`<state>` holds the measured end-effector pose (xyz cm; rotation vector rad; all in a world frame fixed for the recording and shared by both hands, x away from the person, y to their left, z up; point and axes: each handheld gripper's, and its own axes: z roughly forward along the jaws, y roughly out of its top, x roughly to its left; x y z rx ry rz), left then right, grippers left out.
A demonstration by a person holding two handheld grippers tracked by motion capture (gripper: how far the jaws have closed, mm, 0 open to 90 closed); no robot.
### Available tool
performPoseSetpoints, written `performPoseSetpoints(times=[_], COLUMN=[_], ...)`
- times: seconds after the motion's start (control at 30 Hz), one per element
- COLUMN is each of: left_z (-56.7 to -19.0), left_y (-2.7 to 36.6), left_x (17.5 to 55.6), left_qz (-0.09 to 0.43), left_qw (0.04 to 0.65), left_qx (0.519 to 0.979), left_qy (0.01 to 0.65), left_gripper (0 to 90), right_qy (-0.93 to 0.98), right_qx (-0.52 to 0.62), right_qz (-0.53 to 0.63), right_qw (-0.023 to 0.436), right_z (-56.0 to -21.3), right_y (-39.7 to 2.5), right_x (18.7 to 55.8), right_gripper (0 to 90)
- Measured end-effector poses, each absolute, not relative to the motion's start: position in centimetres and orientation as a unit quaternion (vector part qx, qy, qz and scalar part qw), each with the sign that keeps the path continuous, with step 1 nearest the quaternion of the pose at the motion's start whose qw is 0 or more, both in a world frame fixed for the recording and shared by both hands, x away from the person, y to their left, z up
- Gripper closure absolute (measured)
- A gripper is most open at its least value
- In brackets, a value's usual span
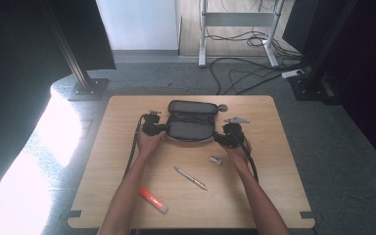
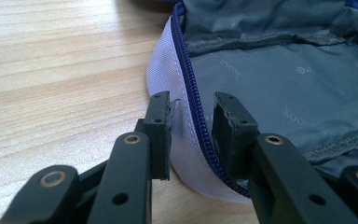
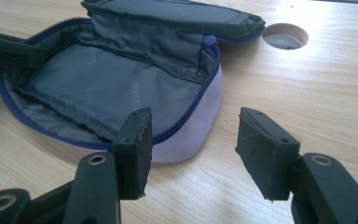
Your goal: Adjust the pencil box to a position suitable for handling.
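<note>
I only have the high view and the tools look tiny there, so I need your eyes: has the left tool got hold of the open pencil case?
Observer: Not clamped. The left tool straddles the wall of the pencil case, with the blue zipper between its jaws and a gap on one side.
Operator: And the right tool?
Observer: The right tool is wide open at the case's other end, holding nothing.
Operator: Anything inside the case?
Observer: From both gripper views I see just grey lining, no items lying on it.
</note>
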<state>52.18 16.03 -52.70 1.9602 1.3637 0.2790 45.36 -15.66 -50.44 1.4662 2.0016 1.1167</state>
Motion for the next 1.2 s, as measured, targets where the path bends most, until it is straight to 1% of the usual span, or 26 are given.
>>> performPoseSetpoints(times=[0.13,0.33,0.37,0.43,0.73,0.87,0.97,1.03,1.2], left_z=[-52.7,-52.9,-52.9,-52.9,-53.0,-53.1,-53.2,-53.2,-53.4], left_y=[16.1,16.3,16.3,16.3,16.5,16.4,16.3,16.3,16.4], left_x=[52.2,52.2,52.2,52.2,52.3,52.4,52.4,52.4,52.5], left_qz=[0.109,0.104,0.104,0.104,0.106,0.110,0.115,0.119,0.117], left_qw=[0.361,0.364,0.365,0.365,0.368,0.366,0.365,0.362,0.360], left_qx=[0.761,0.758,0.758,0.759,0.757,0.758,0.758,0.759,0.760], left_qy=[0.527,0.530,0.530,0.530,0.530,0.529,0.528,0.528,0.528], left_gripper=[68.3,67.9,67.9,68.0,68.9,69.7,70.3,70.8,71.6], right_qy=[0.720,0.721,0.720,0.719,0.712,0.716,0.720,0.724,0.735], right_qx=[0.533,0.534,0.532,0.534,0.552,0.549,0.552,0.555,0.548], right_qz=[0.397,0.394,0.396,0.395,0.387,0.382,0.377,0.372,0.357], right_qw=[0.200,0.200,0.207,0.207,0.198,0.199,0.186,0.174,0.178], right_z=[-50.7,-50.5,-50.5,-50.6,-52.0,-52.4,-52.6,-52.7,-52.8], right_y=[-15.5,-15.1,-14.9,-14.8,-15.0,-14.8,-14.7,-14.5,-13.7], right_x=[46.0,46.7,46.8,46.9,48.0,48.2,48.5,48.9,49.1], right_gripper=[44.2,43.9,44.7,45.0,47.2,51.6,55.6,59.9,71.8])
